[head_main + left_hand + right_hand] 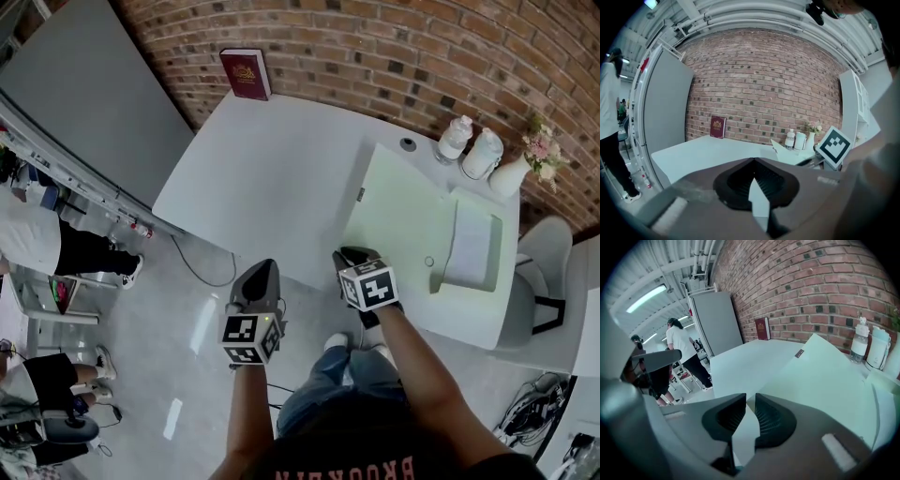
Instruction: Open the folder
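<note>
On the white table (272,178), seen from the head view, the pale green folder (403,216) lay toward the right side. The right gripper (354,255) sat low at the folder's near edge, probably to get at the cover. The left gripper (260,274) hung out over the floor, short of the table, apparently with no job yet. A white sheet (473,246) showed on the folder's right part, though from above it was hard to judge whether the cover was fully swung over or only part-lifted. The right forearm hid the folder's near corner. A red book (246,73) leaned on the brick wall, and bottles (457,137) stood at the far corner. Over to the left gripper view: its tips were pressed together with nothing between them, and the folder was only a small raised flap far off, too small to read. In the right gripper view, the jaws stood slightly apart, pinching nothing, with a pale strip showing through the gap. The folder's cover rose at a slant just ahead.
</note>
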Demonstrator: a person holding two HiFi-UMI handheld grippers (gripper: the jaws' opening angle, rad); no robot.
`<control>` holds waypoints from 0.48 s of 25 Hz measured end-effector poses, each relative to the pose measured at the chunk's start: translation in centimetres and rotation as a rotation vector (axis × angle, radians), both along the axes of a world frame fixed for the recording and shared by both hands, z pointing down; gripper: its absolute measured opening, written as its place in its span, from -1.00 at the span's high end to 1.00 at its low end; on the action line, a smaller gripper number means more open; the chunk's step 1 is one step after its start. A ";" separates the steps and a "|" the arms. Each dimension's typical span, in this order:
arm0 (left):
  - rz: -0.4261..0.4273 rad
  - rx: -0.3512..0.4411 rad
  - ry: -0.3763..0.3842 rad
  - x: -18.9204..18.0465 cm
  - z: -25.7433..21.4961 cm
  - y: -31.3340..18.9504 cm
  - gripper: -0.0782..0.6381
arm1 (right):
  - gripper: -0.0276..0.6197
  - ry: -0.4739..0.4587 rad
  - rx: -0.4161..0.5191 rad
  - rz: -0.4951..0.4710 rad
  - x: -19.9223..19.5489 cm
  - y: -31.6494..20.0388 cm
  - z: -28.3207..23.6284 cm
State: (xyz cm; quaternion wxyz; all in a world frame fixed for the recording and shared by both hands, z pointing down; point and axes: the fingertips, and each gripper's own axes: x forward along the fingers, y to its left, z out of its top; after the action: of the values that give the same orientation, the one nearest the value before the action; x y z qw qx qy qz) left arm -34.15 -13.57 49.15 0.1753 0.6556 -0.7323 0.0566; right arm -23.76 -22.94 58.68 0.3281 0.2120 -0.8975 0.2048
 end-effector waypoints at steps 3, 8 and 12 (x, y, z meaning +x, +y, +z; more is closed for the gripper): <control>-0.017 -0.011 0.008 -0.5 0.7 0.2 0.79 | 0.73 0.023 -0.016 -0.015 -0.4 0.0 1.1; -0.016 -0.075 0.037 -0.3 2.6 0.9 0.79 | 0.73 0.086 -0.036 -0.027 -0.9 0.0 3.7; -0.012 -0.085 0.044 0.1 3.6 0.9 0.79 | 0.73 0.141 -0.063 -0.037 -1.2 -0.2 5.8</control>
State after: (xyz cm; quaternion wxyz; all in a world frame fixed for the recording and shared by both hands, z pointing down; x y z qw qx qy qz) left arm -34.08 -12.69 52.76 0.2194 0.6443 -0.7291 0.0725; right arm -24.94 -23.09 64.53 0.4008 0.1987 -0.8690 0.2113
